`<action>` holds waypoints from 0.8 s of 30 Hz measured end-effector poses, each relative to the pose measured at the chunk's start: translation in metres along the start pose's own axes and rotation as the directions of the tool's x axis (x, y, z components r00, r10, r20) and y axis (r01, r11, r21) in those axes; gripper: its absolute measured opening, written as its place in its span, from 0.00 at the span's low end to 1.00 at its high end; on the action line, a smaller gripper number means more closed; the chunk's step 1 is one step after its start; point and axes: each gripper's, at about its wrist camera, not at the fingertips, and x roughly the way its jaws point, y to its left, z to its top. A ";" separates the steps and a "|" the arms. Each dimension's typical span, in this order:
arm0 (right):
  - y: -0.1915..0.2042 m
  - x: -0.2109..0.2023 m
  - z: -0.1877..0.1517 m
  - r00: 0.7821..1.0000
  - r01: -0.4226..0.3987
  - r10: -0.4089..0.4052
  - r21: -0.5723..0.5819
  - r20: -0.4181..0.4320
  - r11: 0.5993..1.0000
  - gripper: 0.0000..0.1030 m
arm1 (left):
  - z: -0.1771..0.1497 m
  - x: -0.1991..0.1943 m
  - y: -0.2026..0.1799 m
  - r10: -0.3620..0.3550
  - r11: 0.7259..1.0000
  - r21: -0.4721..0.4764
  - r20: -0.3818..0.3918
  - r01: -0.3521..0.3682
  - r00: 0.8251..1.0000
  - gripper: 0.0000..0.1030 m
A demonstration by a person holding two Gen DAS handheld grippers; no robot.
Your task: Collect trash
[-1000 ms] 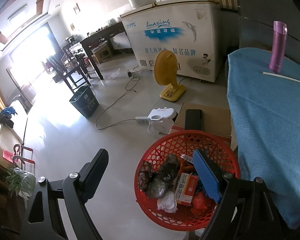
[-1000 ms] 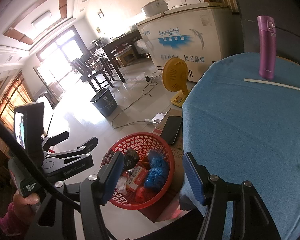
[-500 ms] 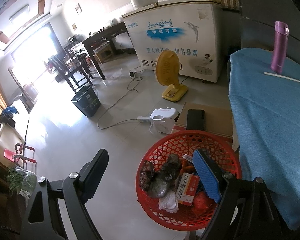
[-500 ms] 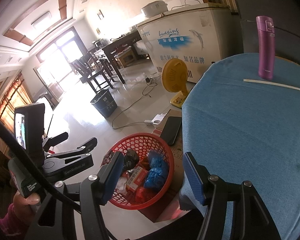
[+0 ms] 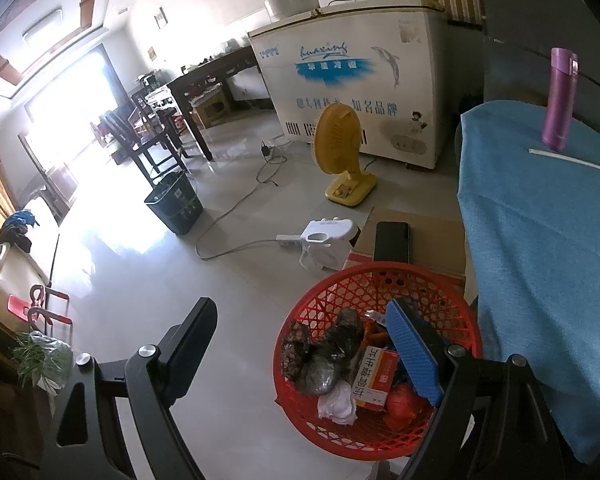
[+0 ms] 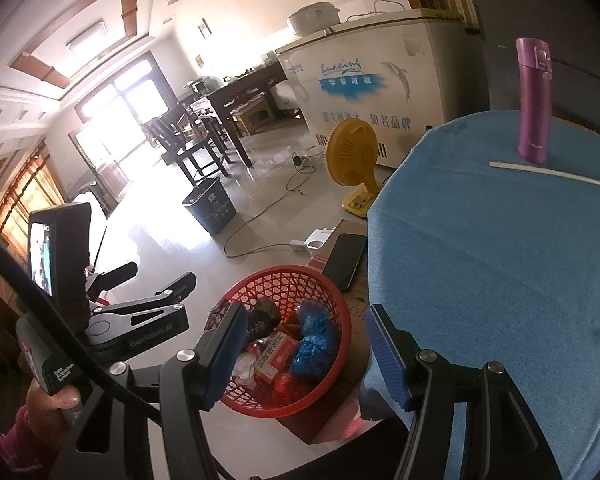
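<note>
- The left gripper [image 5: 304, 344] hangs above the floor and the basket's edge, jaws apart with nothing between them.
- A dark bin [image 5: 175, 207] stands on the tiles, well apart from the basket.
- The red basket [image 6: 332, 300] sits on the floor just beside the blue-covered table [image 6: 500, 260]; the collected trash [image 6: 288, 346] lies inside it: wrappers, a box, a blue bag.
- The right gripper [image 6: 304, 354] hovers over the basket, jaws parted, empty.
- A purple bottle [image 6: 534, 100] stands upright on the table, a white strip [image 6: 552, 170] just before it.
</note>
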 end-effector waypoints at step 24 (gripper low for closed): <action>0.030 -0.024 -0.006 0.997 0.039 -0.035 -0.063 0.071 0.997 0.64 | -0.006 -0.038 0.015 -0.022 1.000 -0.006 0.110 0.023 0.994 0.84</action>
